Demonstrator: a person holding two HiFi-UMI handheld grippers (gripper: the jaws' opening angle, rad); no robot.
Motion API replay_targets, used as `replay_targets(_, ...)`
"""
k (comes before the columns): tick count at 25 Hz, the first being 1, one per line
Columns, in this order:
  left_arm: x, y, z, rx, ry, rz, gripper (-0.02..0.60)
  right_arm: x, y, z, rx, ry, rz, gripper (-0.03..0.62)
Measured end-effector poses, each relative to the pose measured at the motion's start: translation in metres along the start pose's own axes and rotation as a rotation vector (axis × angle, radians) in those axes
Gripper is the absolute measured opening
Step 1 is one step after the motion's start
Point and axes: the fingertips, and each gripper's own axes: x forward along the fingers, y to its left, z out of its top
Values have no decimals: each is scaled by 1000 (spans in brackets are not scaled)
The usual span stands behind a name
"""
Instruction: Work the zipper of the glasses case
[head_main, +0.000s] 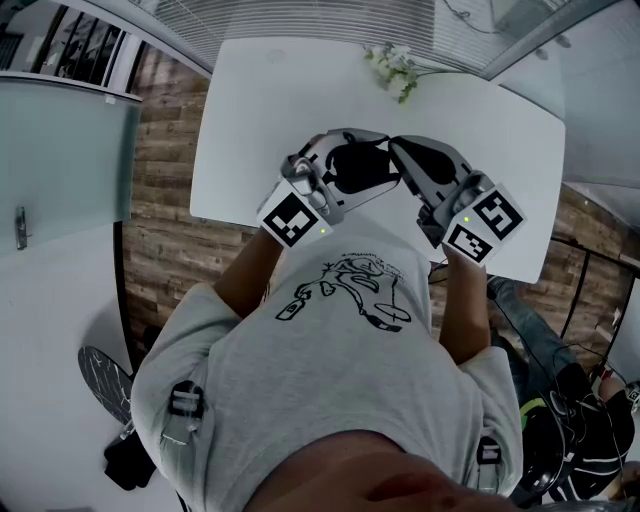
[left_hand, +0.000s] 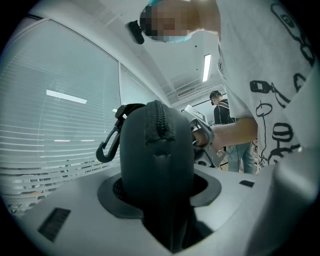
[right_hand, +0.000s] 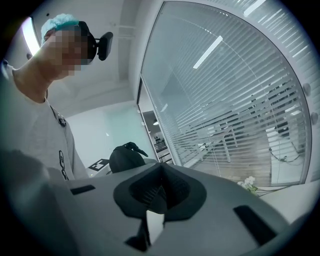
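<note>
Left gripper (left_hand: 157, 187) clamps the glasses case (left_hand: 157, 150); right gripper (right_hand: 161, 192) closed.

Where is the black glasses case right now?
In the head view the case is mid-picture over the white table, clamped in the left gripper, with the right gripper just right of it.

- Left gripper (head_main: 360, 165): jaws clamped on the glasses case (left_hand: 157, 150), which stands upright between them. The gripper is held level, tips angled inward.
- Right gripper (head_main: 405, 150): jaws pressed together. The gripper is held level, tips angled inward.
- The two grippers' tips converge close together in front of the chest.
- Left forearm (head_main: 245, 270) and right forearm (head_main: 462, 300): bare, reaching forward from the torso.
</note>
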Motion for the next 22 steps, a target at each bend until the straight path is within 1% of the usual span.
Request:
replay_targets(5, 3, 3, 0, -1, -22, -42, 229, 0, -6, -1, 13, 3, 32, 9)
replay_targets(9, 3, 5, 4, -75, -60, -53, 230, -2, -5, 1, 17, 9, 50, 9)
replay_targets(14, 6, 7, 0, -74, -61, -55, 230, -1, -11, -1, 26, 16, 63, 9)
replay_targets(16, 2, 8, 1, -95, -71, -60, 230, 2, -8, -2, 23, 22, 69, 9)
replay_targets(19, -14, 3, 8, -135, -91, -66, 230, 6, 8, -4, 10, 40, 69, 9)
replay_targets(22, -16, 3, 10, -150, -106, -71, 230, 8, 5, -10, 8, 56, 63, 9)
